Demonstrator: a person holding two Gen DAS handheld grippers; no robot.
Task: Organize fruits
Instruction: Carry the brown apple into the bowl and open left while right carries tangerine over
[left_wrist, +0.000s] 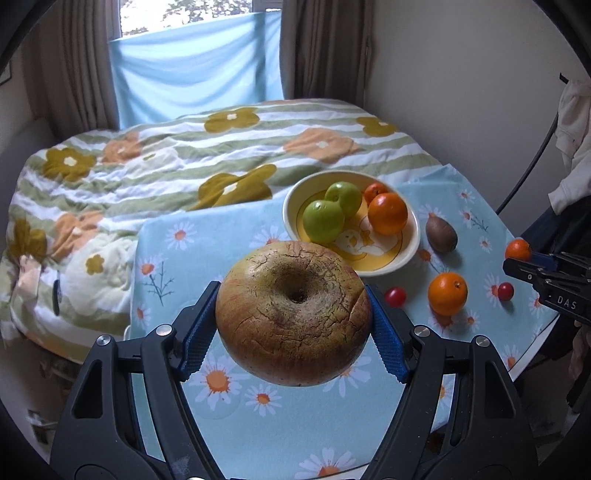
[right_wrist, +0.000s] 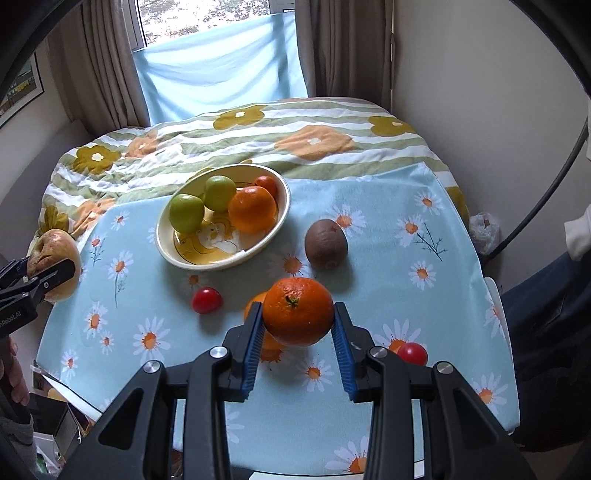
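Nearest your left lens, the russeted apple (left_wrist: 293, 314) sits clamped in your left gripper (left_wrist: 291, 325), held above the daisy tablecloth (left_wrist: 177, 236) at lower centre; your right gripper (right_wrist: 298, 325) squeezes a mandarin (right_wrist: 298, 312) just the same. Both fruits are round against narrow pads, so a tilt or a loosened squeeze could let either roll out. If you carry both to the bowl (left_wrist: 410, 251) at once, you risk the grippers colliding over it, or knocking the piled fruit. Counted: in the bowl, two green apples, one orange, one smaller mandarin; loose on the cloth, one kiwi (right_wrist: 325, 243), one mandarin (left_wrist: 447, 293), two cherry tomatoes.
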